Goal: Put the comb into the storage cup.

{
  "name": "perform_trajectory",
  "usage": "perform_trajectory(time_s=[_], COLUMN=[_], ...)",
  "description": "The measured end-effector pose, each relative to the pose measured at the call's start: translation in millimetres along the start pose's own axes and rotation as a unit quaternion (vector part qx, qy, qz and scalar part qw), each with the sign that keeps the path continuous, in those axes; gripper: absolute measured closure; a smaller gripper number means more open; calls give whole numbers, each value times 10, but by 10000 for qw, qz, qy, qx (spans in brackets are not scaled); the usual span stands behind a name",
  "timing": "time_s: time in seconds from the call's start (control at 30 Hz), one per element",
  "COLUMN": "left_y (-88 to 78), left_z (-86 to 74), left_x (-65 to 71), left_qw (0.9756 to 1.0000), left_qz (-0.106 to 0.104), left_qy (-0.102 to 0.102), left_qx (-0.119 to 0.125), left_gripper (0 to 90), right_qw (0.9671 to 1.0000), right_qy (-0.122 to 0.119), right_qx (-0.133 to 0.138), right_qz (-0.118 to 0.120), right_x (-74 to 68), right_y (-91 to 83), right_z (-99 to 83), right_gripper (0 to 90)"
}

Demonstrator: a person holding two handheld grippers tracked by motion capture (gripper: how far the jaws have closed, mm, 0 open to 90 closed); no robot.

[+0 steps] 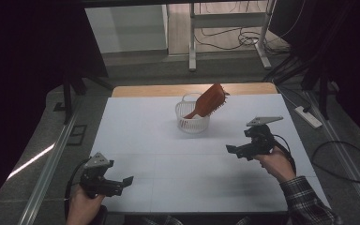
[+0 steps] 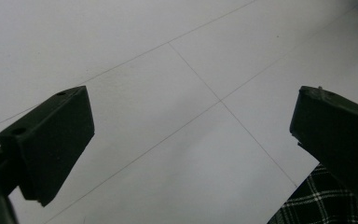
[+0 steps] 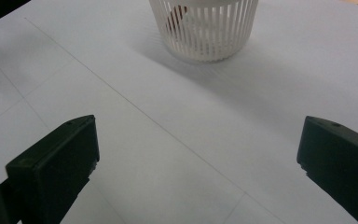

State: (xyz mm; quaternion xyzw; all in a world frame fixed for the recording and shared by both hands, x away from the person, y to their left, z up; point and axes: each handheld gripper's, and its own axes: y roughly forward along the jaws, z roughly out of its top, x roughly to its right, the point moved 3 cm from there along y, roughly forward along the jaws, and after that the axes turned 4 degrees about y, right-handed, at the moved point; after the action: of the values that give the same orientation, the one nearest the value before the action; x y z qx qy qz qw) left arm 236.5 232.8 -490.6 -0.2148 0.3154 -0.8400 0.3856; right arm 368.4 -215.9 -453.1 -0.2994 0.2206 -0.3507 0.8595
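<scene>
A person in a plaid sleeve is sitting at the near edge of a white table, holding 2 black grippers over its bare surface. At the near left corner, the left gripper is hanging close to the tabletop with its jaws spread wide and nothing between them; in the left gripper view only thin seam lines are crossing the white surface between the jaws, with plaid fabric showing at the lower right. Farther in, on the right side, the right gripper is pointing toward the table's middle, its jaws also spread apart and gripping nothing, a grey 3-cornered plate riding on top.

No writing or label is showing on anything.

Well beyond both grippers, toward the far middle of the table, a white slatted basket is standing upright. An orange-brown hairbrush is leaning inside it, handle down and head jutting up past the rim to the right. In the right gripper view the basket is sitting straight ahead, with open white surface lying between it and the jaws.

A strip of bare wood is showing along the table's far edge. Beyond it, metal stand legs and loose cables are lying on the floor.
</scene>
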Motion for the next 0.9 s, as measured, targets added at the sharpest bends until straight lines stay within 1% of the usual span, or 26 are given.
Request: perform_trajectory(time_s=[0.1,0.23,0.53,0.67,0.7,0.9], left_y=[1,0,0,0,0,2], left_z=[0,0,0,1,1,2], left_x=[0,0,0,0,0,1], left_qw=[10000,10000,10000,10000,10000,10000], left_qz=[-2,-3,-3,-3,-2,-3], left_qy=[0,-1,-2,0,1,-17], left_qx=[-2,1,1,2,1,10], left_gripper=[6,6,6,6,6,7], right_qw=[10000,9999,9998,9994,9993,9993], right_qy=[2,-22,-5,-37,-13,18], right_qx=[-6,-119,-185,-296,-323,-302], right_qz=[-13,-45,-120,-195,-198,-221], right_x=[5,15,43,55,53,62], right_y=[-25,-50,-131,-170,-181,-261], right_z=[-33,-90,-218,-286,-302,-372], right_gripper=[0,0,0,0,0,0])
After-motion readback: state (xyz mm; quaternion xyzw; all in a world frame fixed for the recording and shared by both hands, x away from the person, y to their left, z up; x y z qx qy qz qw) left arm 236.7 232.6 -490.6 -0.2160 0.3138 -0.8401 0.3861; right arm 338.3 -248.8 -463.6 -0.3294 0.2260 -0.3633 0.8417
